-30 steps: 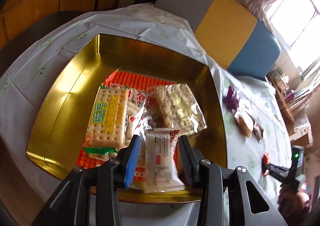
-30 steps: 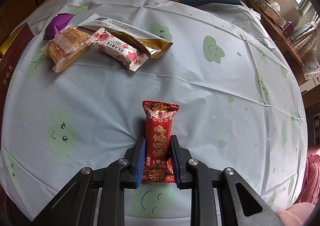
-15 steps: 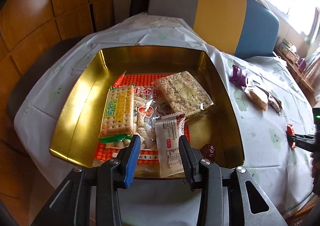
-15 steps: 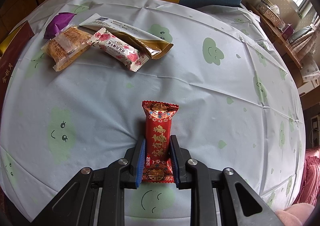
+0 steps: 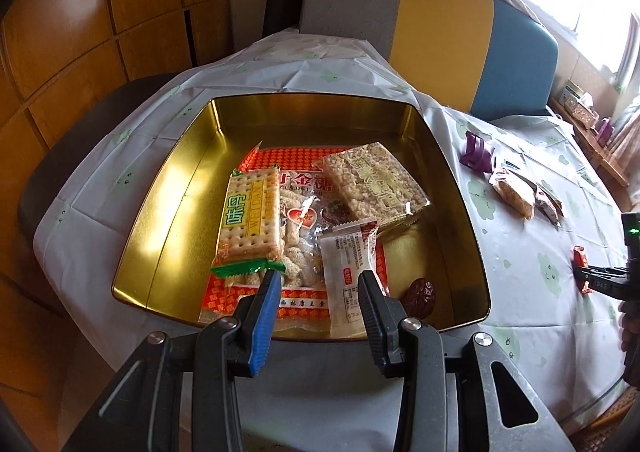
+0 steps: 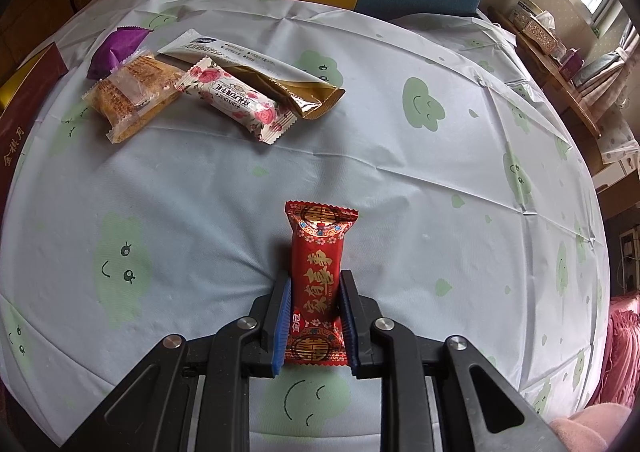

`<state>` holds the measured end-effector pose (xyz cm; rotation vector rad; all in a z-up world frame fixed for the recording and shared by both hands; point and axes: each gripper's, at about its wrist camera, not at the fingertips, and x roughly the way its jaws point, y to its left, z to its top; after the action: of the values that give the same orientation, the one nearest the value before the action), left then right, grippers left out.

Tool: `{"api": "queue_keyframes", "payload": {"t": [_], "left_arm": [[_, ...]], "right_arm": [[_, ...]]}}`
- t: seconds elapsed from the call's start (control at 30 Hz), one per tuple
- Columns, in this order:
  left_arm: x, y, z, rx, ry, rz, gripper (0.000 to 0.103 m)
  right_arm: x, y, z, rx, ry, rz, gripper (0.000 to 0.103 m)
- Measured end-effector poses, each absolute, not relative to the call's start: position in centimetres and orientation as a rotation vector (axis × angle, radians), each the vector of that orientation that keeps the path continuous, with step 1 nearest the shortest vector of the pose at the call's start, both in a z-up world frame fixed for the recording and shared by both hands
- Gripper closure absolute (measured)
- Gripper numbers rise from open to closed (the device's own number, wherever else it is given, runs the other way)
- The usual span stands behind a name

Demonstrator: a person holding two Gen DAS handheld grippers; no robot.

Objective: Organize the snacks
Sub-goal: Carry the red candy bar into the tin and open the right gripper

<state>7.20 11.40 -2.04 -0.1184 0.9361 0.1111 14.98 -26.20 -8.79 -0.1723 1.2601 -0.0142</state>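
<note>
Shiny gold square metal tin gleams yellow inside, over an orange-and-white checked packet. Pale cracker pack carries a yellow stripe and green end. White sachet with dark red top sits beside a brown-red date. Pale blue plastic tablecloth is dotted with green smiling clouds. Red-and-gold patterned candy wrapper, rose-printed white bar, purple pouch, white-and-gold long sachet.
</note>
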Motion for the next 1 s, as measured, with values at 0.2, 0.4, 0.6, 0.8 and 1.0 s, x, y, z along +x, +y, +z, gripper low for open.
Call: {"api": "queue_keyframes", "payload": {"t": [0.2, 0.4, 0.6, 0.8, 1.0], "left_arm": [[6.7, 12.2, -2.0, -0.127, 0.929, 0.126, 0.062], [6.4, 13.2, -2.3, -0.142, 0.928, 0.151, 0.062], [6.3, 14.5, -2.4, -0.17, 0.922, 0.181, 0.062], [6.0, 15.4, -2.5, -0.184, 0.915, 0.202, 0.062], [5.8, 15.9, -2.8, -0.194, 0.915, 0.209, 0.062]], "right_arm": [[15.1, -26.3, -8.7, -0.165, 1.269, -0.014, 0.081], [15.1, -25.7, -7.6, -0.105, 1.274, 0.028, 0.081], [14.4, -21.0, -3.9, -0.066, 1.192, 0.206, 0.081], [13.0, -11.8, 0.1, -0.08, 1.103, 0.481, 0.081], [12.3, -3.1, 2.0, -0.098, 1.048, 0.653, 0.08]]}}
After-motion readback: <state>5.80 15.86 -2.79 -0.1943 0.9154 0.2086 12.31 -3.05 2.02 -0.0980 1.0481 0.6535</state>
